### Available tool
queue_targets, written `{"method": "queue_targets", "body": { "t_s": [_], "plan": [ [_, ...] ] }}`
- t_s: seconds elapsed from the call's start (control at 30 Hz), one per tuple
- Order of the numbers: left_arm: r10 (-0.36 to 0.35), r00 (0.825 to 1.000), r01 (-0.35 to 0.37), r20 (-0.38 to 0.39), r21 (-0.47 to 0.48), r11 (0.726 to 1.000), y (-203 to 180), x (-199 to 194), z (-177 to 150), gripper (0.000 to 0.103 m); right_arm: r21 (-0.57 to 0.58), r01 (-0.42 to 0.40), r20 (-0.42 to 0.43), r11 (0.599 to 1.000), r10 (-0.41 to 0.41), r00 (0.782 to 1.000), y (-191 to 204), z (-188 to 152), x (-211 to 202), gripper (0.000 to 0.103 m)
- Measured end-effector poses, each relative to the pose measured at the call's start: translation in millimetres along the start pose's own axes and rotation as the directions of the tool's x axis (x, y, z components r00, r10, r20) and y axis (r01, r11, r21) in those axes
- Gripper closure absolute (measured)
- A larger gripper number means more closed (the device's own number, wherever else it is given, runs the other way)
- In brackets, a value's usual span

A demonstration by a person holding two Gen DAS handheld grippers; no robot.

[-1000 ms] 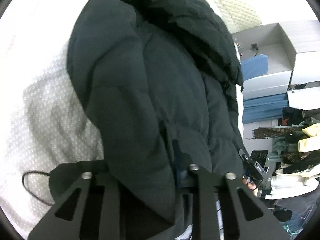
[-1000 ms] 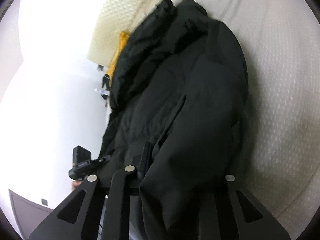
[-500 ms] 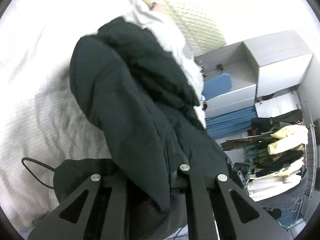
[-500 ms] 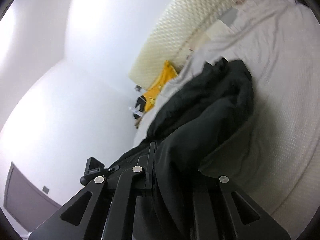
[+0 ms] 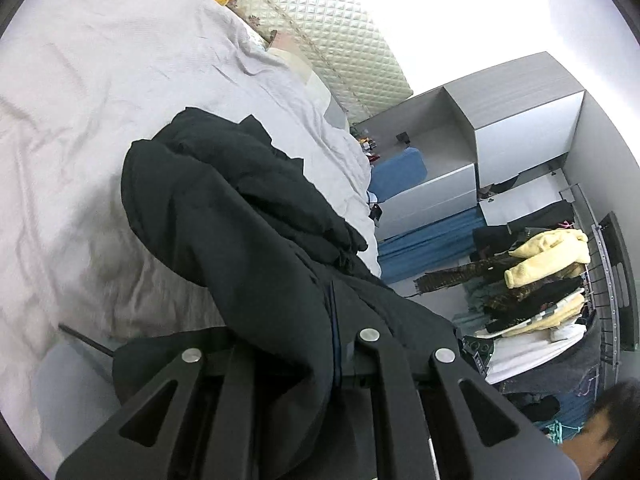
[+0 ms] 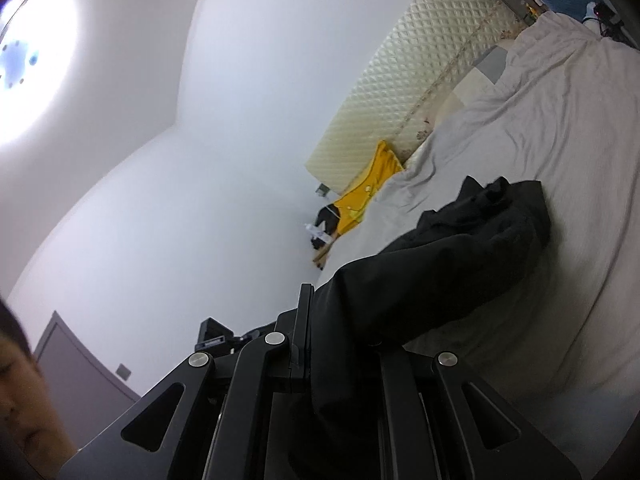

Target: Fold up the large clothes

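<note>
The black puffer jacket [image 5: 240,240] is a big, quilted, matte thing with soft, puffy panels and a dark zipper line running down its near part. Its near end is lifted off the bed [image 5: 80,140] and bunched up, while the far end still lies slumped on the pale grey bedspread in a crumpled heap, well short of the cream quilted headboard [image 5: 340,40]. From the other side the jacket [image 6: 460,248] stretches as 1 thick, sagging roll from the raised near edge down to the rumpled pile resting on the bed [image 6: 560,160].
</note>
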State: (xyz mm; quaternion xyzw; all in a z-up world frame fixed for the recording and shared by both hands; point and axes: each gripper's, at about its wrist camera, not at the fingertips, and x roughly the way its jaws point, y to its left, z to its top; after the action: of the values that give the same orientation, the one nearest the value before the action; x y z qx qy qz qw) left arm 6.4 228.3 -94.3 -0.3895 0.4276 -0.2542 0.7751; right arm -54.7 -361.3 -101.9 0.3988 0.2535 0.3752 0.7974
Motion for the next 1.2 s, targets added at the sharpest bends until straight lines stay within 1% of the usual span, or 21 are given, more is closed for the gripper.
{"method": "queue_targets", "body": {
  "t_s": [0.1, 0.23, 0.33, 0.37, 0.43, 0.53, 0.67, 0.73, 0.8, 0.83, 0.93, 1.07, 1.2],
  "plan": [
    [-0.002, 1.0, 0.002, 0.001, 0.002, 1.0, -2.5, -9.3, -7.4, 0.093, 0.002, 0.003, 0.002, 1.0, -0.003, 1.0, 9.8, -7.8, -9.4, 0.096],
    [-0.002, 1.0, 0.002, 0.008, -0.015, 1.0, 1.9, -10.2, -1.2, 0.093, -0.002, 0.035, -0.006, 0.999, -0.035, 0.999, 12.6, -1.7, -7.0, 0.096],
    [-0.004, 1.0, 0.004, 0.004, -0.019, 1.0, 4.9, -2.2, 12.6, 0.092, 0.035, 0.048, 0.008, 0.998, -0.048, 0.999, -2.7, 13.3, 0.7, 0.093],
    [-0.008, 1.0, 0.008, -0.003, -0.025, 1.0, 5.9, 1.0, 17.4, 0.091, 0.06, 0.05, 0.015, 0.997, -0.051, 0.999, -11.7, 21.0, 5.3, 0.093],
    [-0.022, 1.0, 0.021, -0.018, -0.065, 0.998, 16.5, 9.9, 34.9, 0.091, 0.139, 0.033, 0.023, 0.99, -0.037, 0.999, -33.5, 34.2, 13.7, 0.093],
    [-0.004, 1.0, 0.003, -0.008, -0.11, 0.994, 26.9, 21.8, 57.4, 0.09, 0.224, 0.051, 0.018, 0.973, -0.057, 0.998, -68.1, 53.2, 34.4, 0.093],
    [0.015, 1.0, -0.014, 0.003, -0.165, 0.986, 37.6, 35.7, 81.1, 0.09, 0.289, 0.082, 0.007, 0.954, -0.088, 0.996, -96.9, 76.4, 58.5, 0.092],
    [0.025, 0.999, -0.02, 0.022, -0.188, 0.982, 39.0, 40.7, 94.5, 0.09, 0.301, 0.097, 0.001, 0.949, -0.103, 0.995, -103.6, 89.4, 70.9, 0.091],
    [0.03, 0.999, -0.022, 0.036, -0.195, 0.98, 37.2, 44.9, 104.7, 0.09, 0.335, 0.131, 0.02, 0.933, -0.147, 0.989, -111.5, 104.2, 82.4, 0.09],
    [0.027, 0.999, -0.019, 0.041, -0.2, 0.98, 35.2, 46.5, 109.0, 0.09, 0.348, 0.138, 0.025, 0.927, -0.156, 0.987, -113.3, 108.0, 85.0, 0.089],
    [0.058, 0.997, -0.046, 0.056, -0.195, 0.98, 25.1, 52.0, 122.6, 0.09, 0.365, 0.141, 0.027, 0.92, -0.162, 0.986, -118.9, 128.7, 103.0, 0.081],
    [0.084, 0.994, -0.068, 0.071, -0.208, 0.976, 22.0, 61.2, 139.0, 0.09, 0.374, 0.159, 0.013, 0.914, -0.177, 0.984, -127.5, 148.8, 118.4, 0.081],
    [0.138, 0.987, -0.119, 0.083, -0.203, 0.972, 24.1, 77.5, 160.8, 0.09, 0.377, 0.219, -0.028, 0.9, -0.225, 0.974, -145.3, 166.2, 137.1, 0.081]
  ]
}}
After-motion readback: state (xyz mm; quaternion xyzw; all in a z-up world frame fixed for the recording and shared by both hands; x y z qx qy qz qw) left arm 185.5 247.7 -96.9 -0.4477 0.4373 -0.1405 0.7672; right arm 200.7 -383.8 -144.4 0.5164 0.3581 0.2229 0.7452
